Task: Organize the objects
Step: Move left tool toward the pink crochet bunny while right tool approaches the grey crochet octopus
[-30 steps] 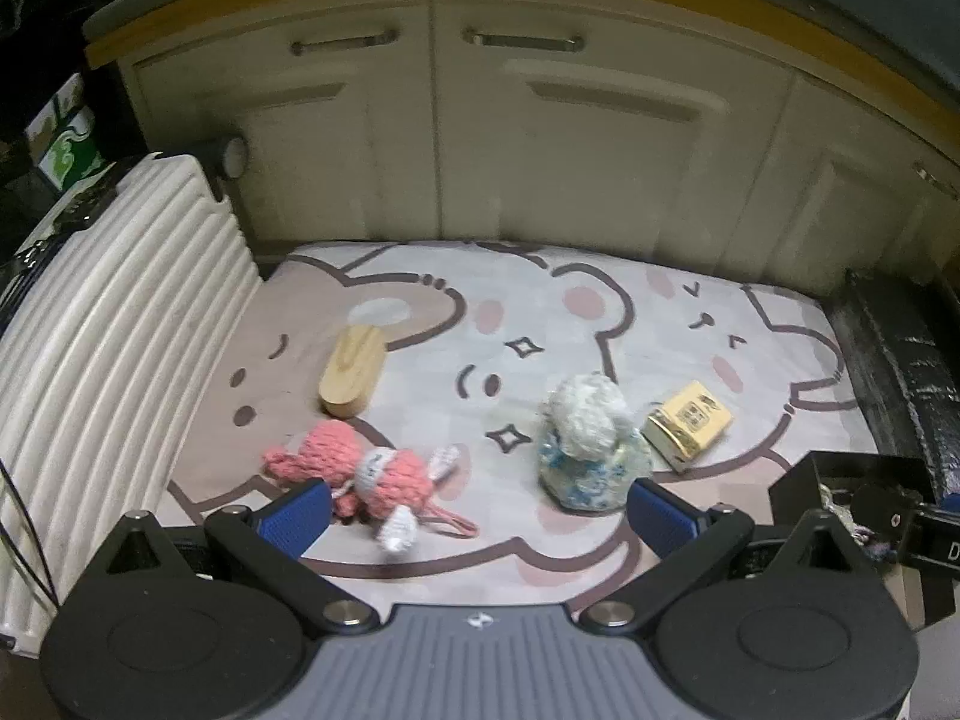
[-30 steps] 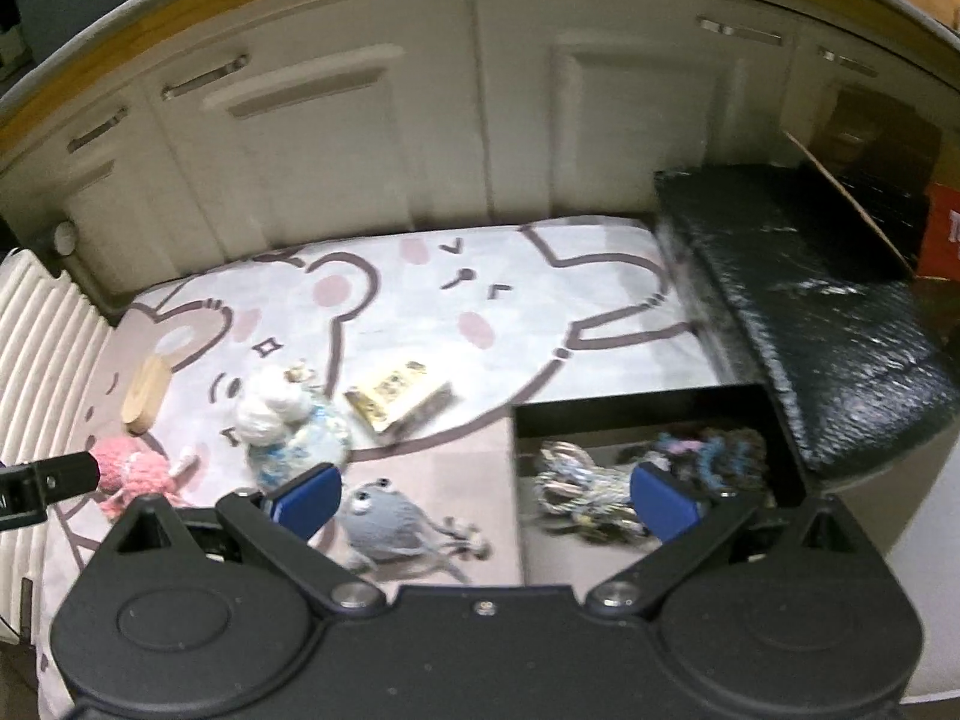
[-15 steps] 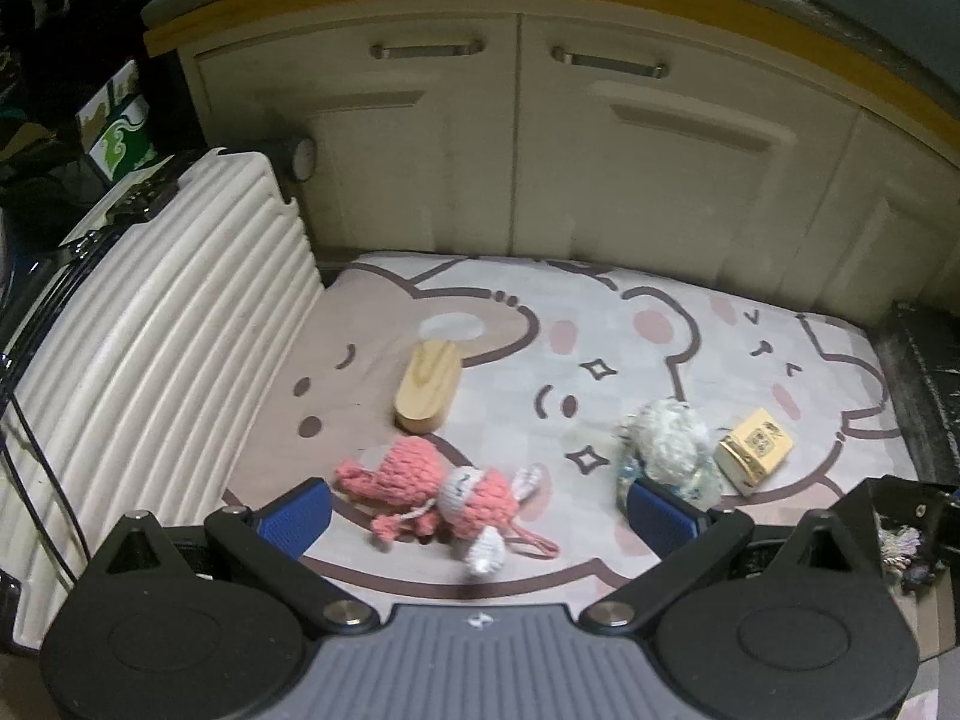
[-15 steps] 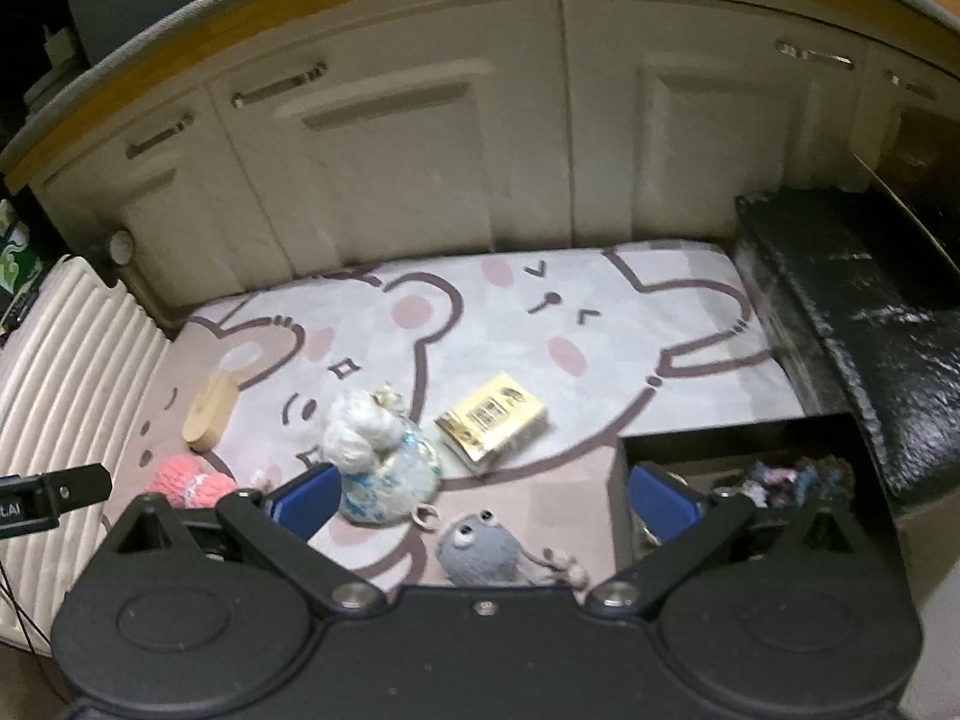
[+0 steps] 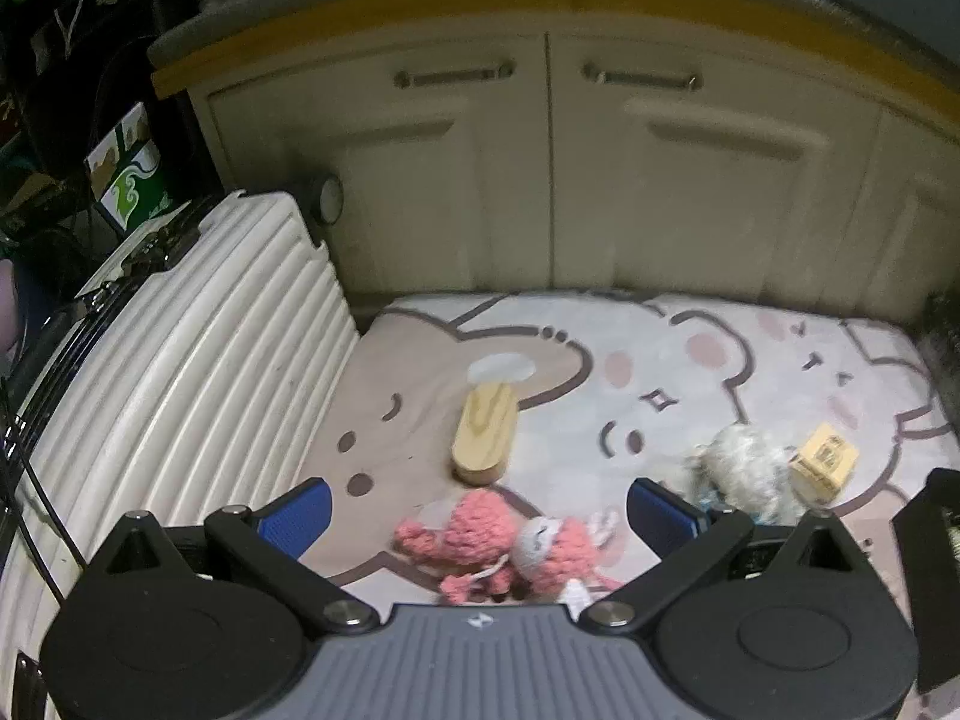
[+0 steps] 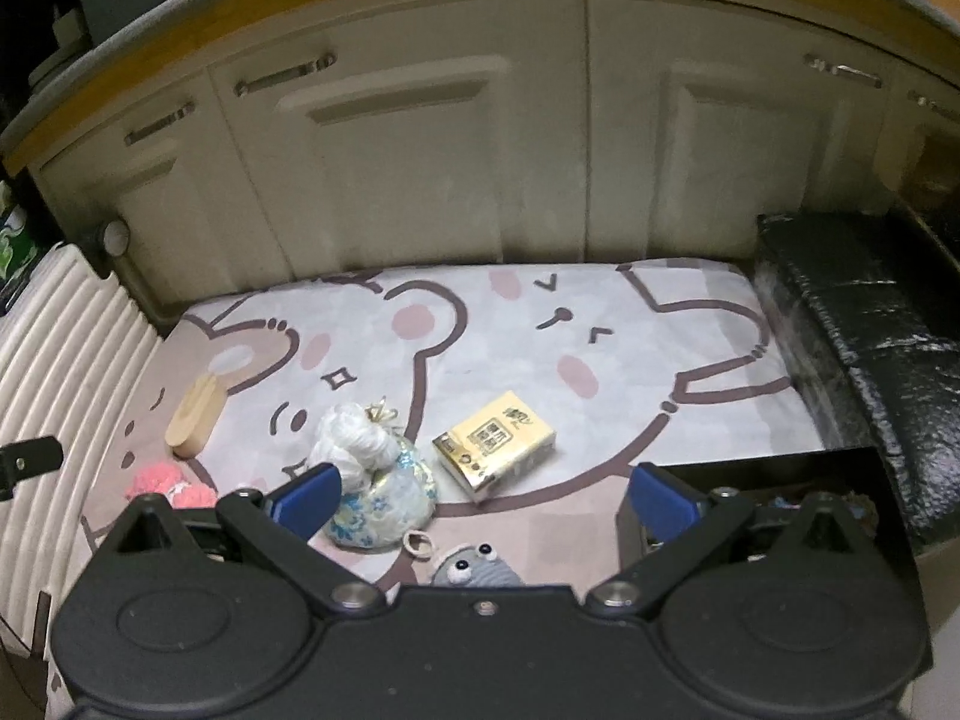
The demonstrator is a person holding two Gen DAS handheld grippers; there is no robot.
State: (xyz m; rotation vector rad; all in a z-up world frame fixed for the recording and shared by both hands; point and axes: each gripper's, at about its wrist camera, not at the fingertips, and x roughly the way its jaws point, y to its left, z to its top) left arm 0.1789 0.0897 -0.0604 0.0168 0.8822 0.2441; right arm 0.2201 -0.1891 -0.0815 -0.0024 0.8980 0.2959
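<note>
Yellow tissue pack [image 6: 494, 447] with unreadable print on bear mat [image 6: 600, 324], both grippers' fingers spread, empty.

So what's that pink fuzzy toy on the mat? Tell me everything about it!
The pink crocheted toy looks like soft yarn, mostly salmon pink with a pale grey-white patch in the middle and thin cords trailing off it. It lies flopped on its side on the cartoon bear mat, just in front of the wooden block and apart from it. The left gripper hangs above it, jaws open, not touching.
</note>
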